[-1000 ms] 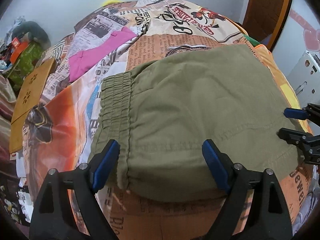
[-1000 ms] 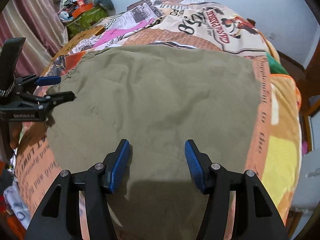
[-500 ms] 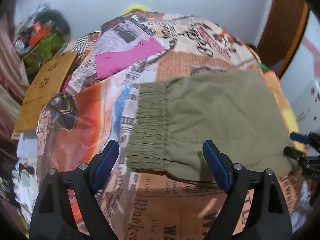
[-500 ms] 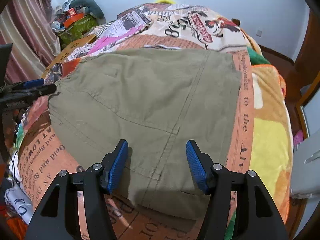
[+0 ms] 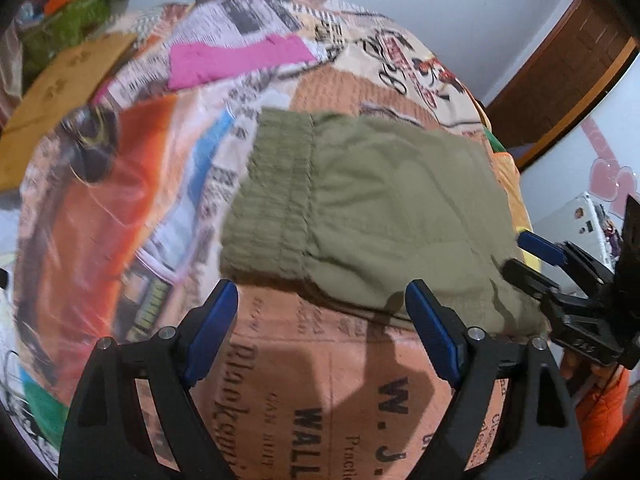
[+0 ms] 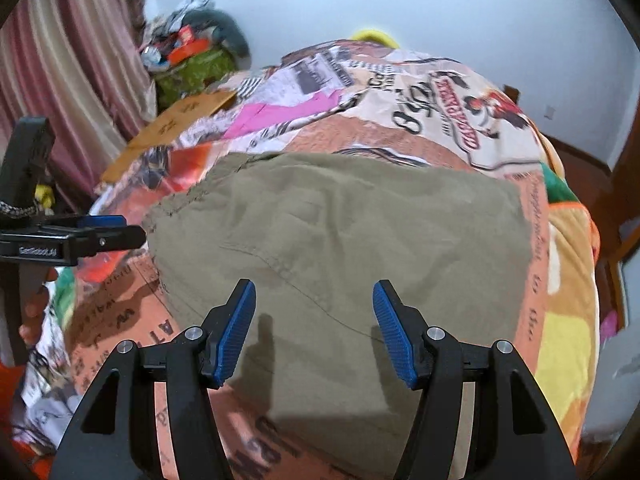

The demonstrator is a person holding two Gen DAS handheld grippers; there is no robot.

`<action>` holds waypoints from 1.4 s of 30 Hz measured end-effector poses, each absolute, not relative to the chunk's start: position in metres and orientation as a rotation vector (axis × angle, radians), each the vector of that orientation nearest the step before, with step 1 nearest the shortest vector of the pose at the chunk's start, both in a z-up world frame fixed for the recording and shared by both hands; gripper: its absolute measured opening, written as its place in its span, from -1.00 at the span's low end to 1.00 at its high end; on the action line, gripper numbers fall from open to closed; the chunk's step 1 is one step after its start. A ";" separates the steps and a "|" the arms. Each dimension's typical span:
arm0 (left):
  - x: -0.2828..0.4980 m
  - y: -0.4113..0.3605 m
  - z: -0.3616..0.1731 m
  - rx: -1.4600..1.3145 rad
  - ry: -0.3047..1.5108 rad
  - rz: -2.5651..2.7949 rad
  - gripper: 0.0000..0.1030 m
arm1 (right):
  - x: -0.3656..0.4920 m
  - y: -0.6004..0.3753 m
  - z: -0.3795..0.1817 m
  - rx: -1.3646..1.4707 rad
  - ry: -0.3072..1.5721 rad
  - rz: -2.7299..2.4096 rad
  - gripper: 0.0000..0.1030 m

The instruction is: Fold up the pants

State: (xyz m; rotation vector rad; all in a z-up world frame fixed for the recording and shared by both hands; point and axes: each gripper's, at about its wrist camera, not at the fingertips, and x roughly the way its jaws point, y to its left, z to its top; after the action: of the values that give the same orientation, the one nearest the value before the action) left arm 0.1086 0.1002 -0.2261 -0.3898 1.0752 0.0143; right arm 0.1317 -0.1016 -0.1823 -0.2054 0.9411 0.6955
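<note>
The olive-green pants point(image 5: 372, 216) are seen lying as a compact rectangle on the newspaper-print bedspread point(image 5: 320, 392), just ahead of both grippers. The left gripper point(image 5: 322, 326) is held spread wide with nothing between its pads, the elastic waistband point(image 5: 276, 196) lying just beyond its left finger. The right gripper point(image 6: 314, 330) is held partly spread above the cloth, empty. The fabric is judged soft, light and limp; a doubled edge or the thicker waistband would be pinched most securely.
</note>
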 end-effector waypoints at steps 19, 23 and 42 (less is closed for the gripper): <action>0.141 0.128 -0.268 -0.866 1.101 -0.161 0.82 | 0.132 -0.100 -0.215 -0.164 1.011 0.735 0.18; 0.147 0.139 -0.273 -0.956 1.081 -0.160 0.81 | 0.135 -0.102 -0.217 -0.138 1.021 0.738 0.18; 0.161 0.112 -0.242 -0.503 0.996 0.122 -0.31 | 0.134 -0.108 -0.218 -0.112 1.016 0.736 0.18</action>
State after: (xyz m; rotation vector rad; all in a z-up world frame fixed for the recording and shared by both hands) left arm 0.1612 0.1115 -0.2419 -0.5028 0.9957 0.1222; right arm 0.1341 -0.1079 -0.2176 -0.1116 1.0162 0.7363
